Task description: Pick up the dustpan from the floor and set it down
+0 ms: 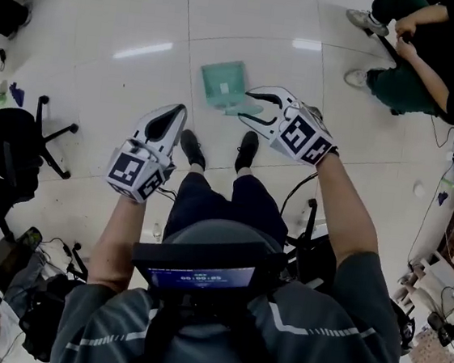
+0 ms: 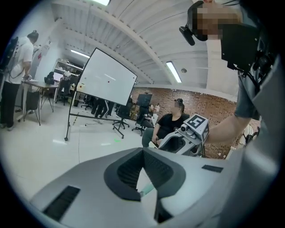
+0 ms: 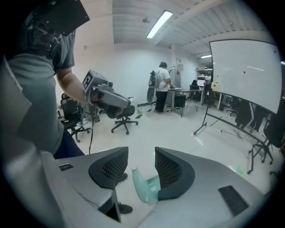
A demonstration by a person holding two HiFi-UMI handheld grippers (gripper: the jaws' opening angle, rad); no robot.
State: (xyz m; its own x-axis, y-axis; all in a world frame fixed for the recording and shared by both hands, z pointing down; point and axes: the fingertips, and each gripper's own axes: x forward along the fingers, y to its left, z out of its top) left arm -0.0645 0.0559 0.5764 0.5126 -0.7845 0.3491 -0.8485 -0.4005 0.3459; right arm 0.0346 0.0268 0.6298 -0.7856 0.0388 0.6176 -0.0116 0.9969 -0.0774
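A pale green dustpan (image 1: 223, 82) lies flat on the white floor ahead of the person's feet, its handle pointing toward my right gripper (image 1: 246, 107). That gripper is open, and its fingertips stand on either side of the handle's end without pressing on it. In the right gripper view the dustpan (image 3: 144, 187) shows low in the gap between the jaws of the right gripper (image 3: 141, 151). My left gripper (image 1: 173, 113) hangs to the left of the dustpan, apart from it and shut on nothing. In its own view the left gripper (image 2: 143, 150) has its jaws meeting at the tip.
A seated person (image 1: 425, 53) is at the far right and a black office chair (image 1: 19, 145) at the left. The holder's shoes (image 1: 192, 148) stand just behind the dustpan. A rolling whiteboard (image 2: 109, 80) stands further off. Cables and gear (image 1: 440, 315) lie at the lower right.
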